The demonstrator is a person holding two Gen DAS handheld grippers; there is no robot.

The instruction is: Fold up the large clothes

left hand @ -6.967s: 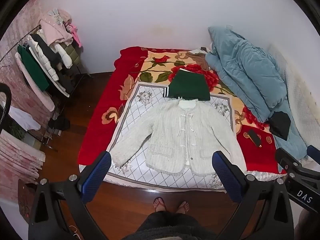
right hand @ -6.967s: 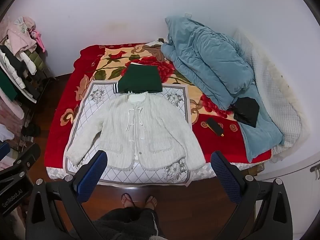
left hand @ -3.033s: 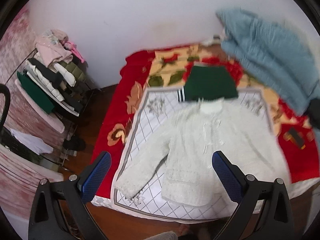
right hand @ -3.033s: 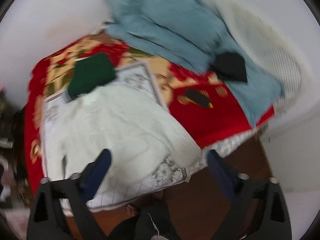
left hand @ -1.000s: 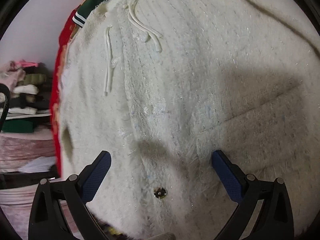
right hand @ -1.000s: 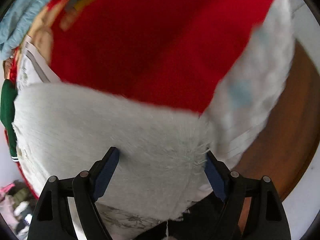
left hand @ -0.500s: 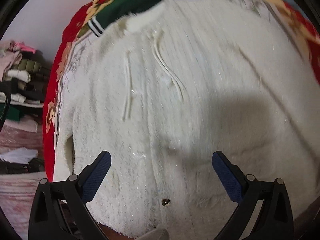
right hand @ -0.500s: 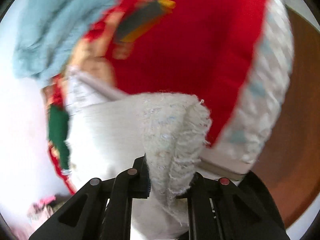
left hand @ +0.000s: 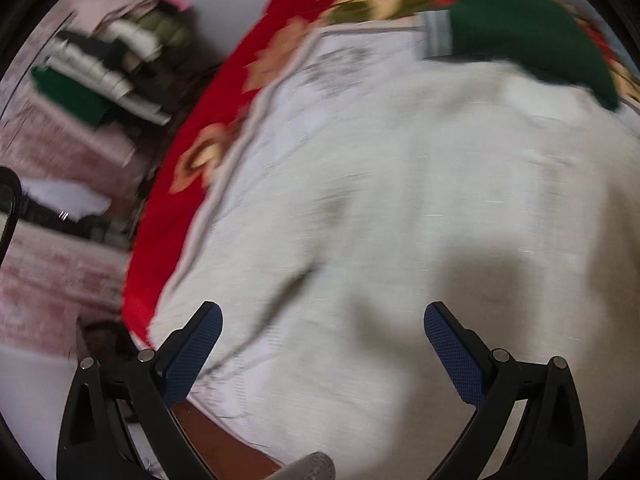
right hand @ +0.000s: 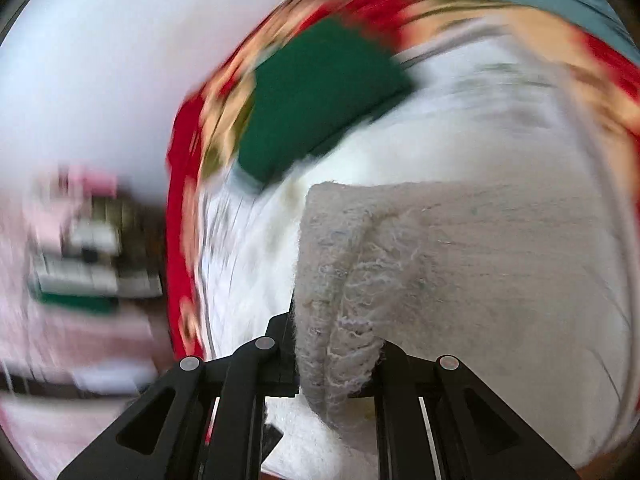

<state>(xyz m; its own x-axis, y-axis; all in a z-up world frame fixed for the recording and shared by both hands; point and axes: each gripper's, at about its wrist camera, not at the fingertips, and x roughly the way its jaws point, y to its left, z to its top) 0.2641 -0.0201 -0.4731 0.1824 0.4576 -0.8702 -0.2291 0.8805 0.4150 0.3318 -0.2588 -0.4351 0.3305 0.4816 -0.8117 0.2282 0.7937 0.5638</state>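
Left wrist view: left gripper (left hand: 322,330) held above white cardigan (left hand: 420,220) spread on bed (left hand: 160,240), fingers (left hand: 192,354) wide apart, nothing gripped. Right wrist view: right gripper (right hand: 336,354) fingers clamped on cardigan's frayed cuff, green garment (right hand: 320,108) beyond.

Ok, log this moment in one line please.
step: sleeve fold | right gripper: shut on cardigan cuff | left gripper: open, empty, above cardigan | bed: green top behind
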